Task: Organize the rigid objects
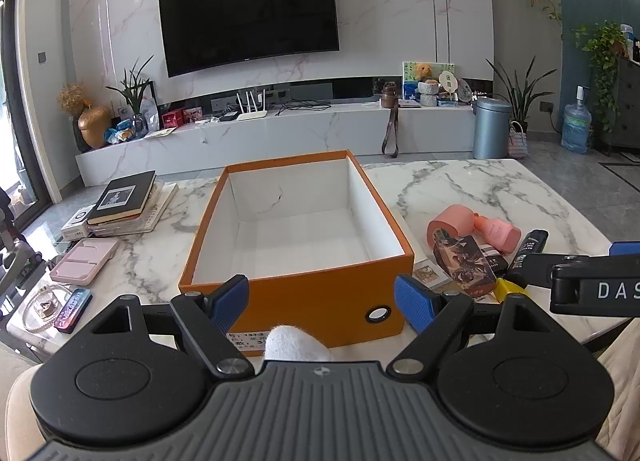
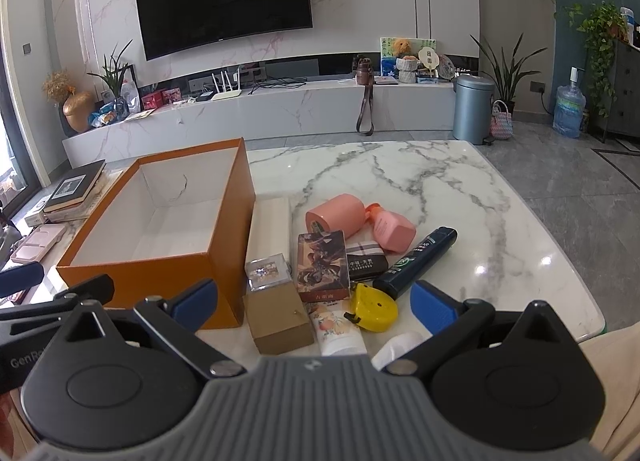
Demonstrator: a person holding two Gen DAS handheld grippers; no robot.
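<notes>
An open orange box [image 1: 304, 293] with a white empty inside stands on the marble table [image 1: 480, 189]; it also shows in the right wrist view [image 2: 168, 273]. My left gripper [image 1: 322, 303] is open and empty just in front of its near wall. To the box's right lies a pile: a pink cylinder [image 2: 336, 217], a pink bottle [image 2: 394, 229], a dark tube [image 2: 416, 261], a picture card box [image 2: 322, 265], a yellow tape measure [image 2: 374, 307], a brown carton [image 2: 278, 319] and a white tube [image 2: 340, 329]. My right gripper [image 2: 316, 303] is open and empty above the pile's near side.
Books [image 1: 124, 201], a pink case [image 1: 86, 261] and a beaded dish [image 1: 44, 307] lie left of the box. A white slab [image 2: 270, 221] lies along the box's right wall. The table's right edge [image 2: 576, 261] drops to grey floor. A TV console stands behind.
</notes>
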